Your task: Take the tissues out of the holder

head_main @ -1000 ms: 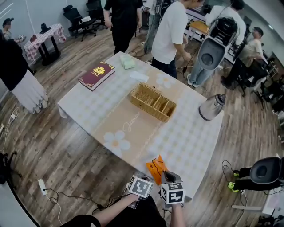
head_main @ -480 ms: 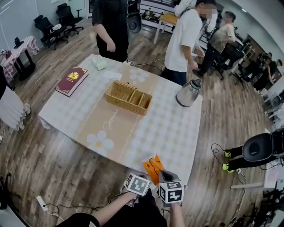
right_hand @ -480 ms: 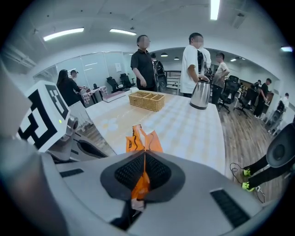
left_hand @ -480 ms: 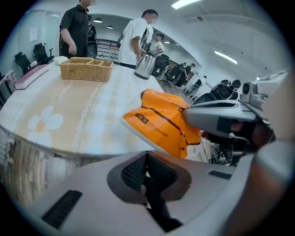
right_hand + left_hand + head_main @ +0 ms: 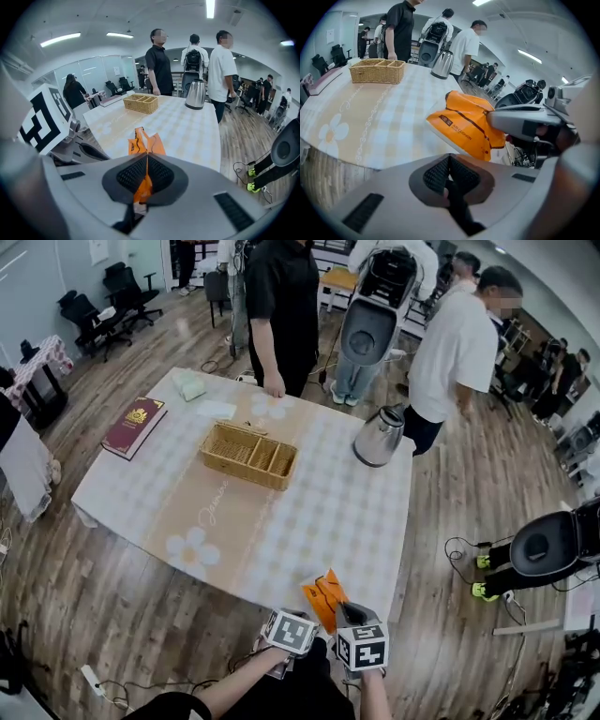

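One orange packet (image 5: 146,143) in right tongs (image 5: 146,164) | at table (image 5: 356,521) edge | left tongs (image 5: 449,164) closed

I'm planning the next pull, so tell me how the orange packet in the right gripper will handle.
The orange packet is probably soft and floppy: it creases where the right gripper pinches it. It seems light, since one pinched edge is enough to hold it up. Its plastic-looking wrap may be slippery.
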Demonstrator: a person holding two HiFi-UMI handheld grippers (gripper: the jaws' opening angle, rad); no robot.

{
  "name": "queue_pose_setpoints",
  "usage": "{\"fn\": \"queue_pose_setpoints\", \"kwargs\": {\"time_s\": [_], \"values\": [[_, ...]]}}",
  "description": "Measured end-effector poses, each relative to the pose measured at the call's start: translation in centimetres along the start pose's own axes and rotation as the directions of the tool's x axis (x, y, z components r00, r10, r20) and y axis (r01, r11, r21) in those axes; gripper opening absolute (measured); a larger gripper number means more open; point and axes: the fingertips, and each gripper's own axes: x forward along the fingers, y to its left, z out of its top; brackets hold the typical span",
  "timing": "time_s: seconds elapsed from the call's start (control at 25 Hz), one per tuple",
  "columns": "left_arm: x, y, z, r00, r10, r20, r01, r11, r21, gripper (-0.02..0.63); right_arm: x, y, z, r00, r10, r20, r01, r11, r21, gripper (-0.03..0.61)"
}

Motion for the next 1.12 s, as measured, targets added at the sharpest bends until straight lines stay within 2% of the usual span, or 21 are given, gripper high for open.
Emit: {"fn": "queue_pose_setpoints", "kwargs": {"time_s": [0.2,0.64,0.84,1.12], "values": [[1.9,-1.7,2.7,1.0,0.014,-0.004,-0.014,0.999,-0.03,0.006,0.6,-3.4,1.4,0.999,0.036,0.0,-0.036,0.999,-0.021,0.014],[6.3,-6.0,10.5,0.996,0.075,0.049,-0.07,0.992,-0.107,0.006,1.9,-10.8,4.0,0.988,0.151,-0.016,-0.152,0.982,-0.114,0.014],[7.3,-7.1,11.7,0.993,0.103,0.057,-0.093,0.981,-0.168,0.006,2.4,-13.5,5.5,0.982,0.187,-0.011,-0.187,0.973,-0.135,0.014],[7.9,-6.8,12.7,0.991,0.127,0.046,-0.114,0.969,-0.219,0.006,3.7,-16.4,7.6,0.982,0.187,0.001,-0.186,0.977,-0.103,0.014]]}}
